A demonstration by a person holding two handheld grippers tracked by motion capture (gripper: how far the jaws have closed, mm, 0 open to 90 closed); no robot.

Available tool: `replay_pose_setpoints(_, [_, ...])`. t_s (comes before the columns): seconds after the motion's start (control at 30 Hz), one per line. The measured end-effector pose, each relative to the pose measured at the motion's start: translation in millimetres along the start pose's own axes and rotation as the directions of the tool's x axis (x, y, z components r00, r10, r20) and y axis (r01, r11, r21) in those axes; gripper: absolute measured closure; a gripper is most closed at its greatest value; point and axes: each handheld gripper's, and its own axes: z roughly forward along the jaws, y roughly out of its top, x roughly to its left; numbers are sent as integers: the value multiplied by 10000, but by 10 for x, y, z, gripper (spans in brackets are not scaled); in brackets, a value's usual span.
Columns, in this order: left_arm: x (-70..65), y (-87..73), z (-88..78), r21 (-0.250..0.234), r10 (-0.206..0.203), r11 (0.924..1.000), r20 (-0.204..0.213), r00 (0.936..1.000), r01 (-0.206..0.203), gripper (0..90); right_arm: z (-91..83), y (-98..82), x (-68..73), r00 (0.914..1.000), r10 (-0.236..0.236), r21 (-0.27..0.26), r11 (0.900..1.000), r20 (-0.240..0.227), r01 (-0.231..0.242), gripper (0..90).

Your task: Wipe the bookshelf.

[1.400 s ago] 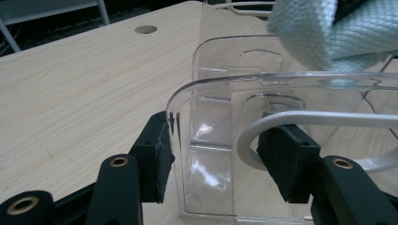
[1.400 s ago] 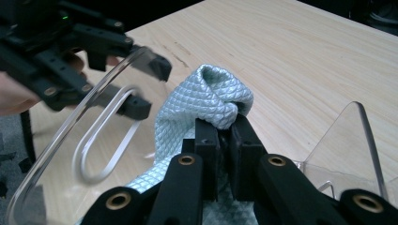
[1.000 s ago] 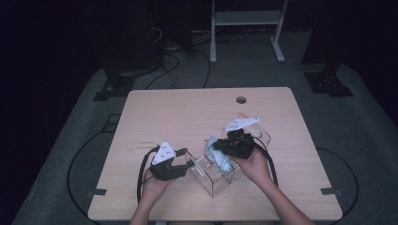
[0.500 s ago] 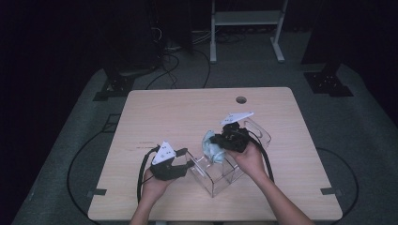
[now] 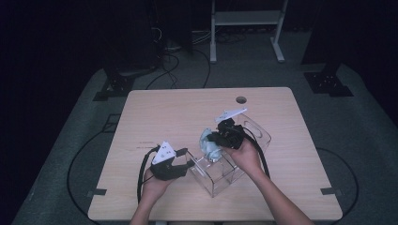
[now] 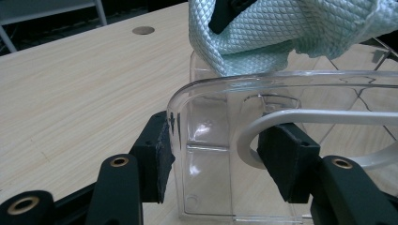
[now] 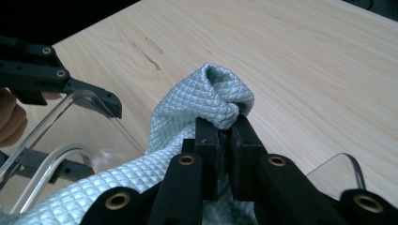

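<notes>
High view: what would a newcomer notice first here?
First the pale green cloth, pinched in the right gripper above the clear box near the table's front edge. Next the left gripper, whose jaws stand on either side of the box's near wall.

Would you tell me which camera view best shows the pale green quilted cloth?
The right gripper view: the pale green quilted cloth sits close up, pinched in the right claw, its weave sharp. The left gripper view shows a bunched part above the clear plastic box; the high view shows a small lump.
</notes>
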Motion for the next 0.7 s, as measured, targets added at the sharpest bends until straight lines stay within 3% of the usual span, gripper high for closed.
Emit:
replay_pose_setpoints(0.1, [0,-2,1,-4,75,10000,28,10000,-75,464,-94,-76,33,9999,-159,-65,9999,3,159,833])
replay_pose_setpoints(0.27, [-4,-3,0,6,64,10000,-4,10000,-64,464,-237,-212,59,9999,-50,-287,9996,-156,46,833])
replay_pose_setpoints(0.43, [-1,0,3,14,1,10000,-6,10000,-1,464,-461,-423,108,9992,-337,-477,9983,-223,326,833])
replay_pose_setpoints(0.7, [-5,-1,6,3,29,10000,-42,10000,-29,463,-674,-727,136,9986,-213,-1006,9948,-475,165,832])
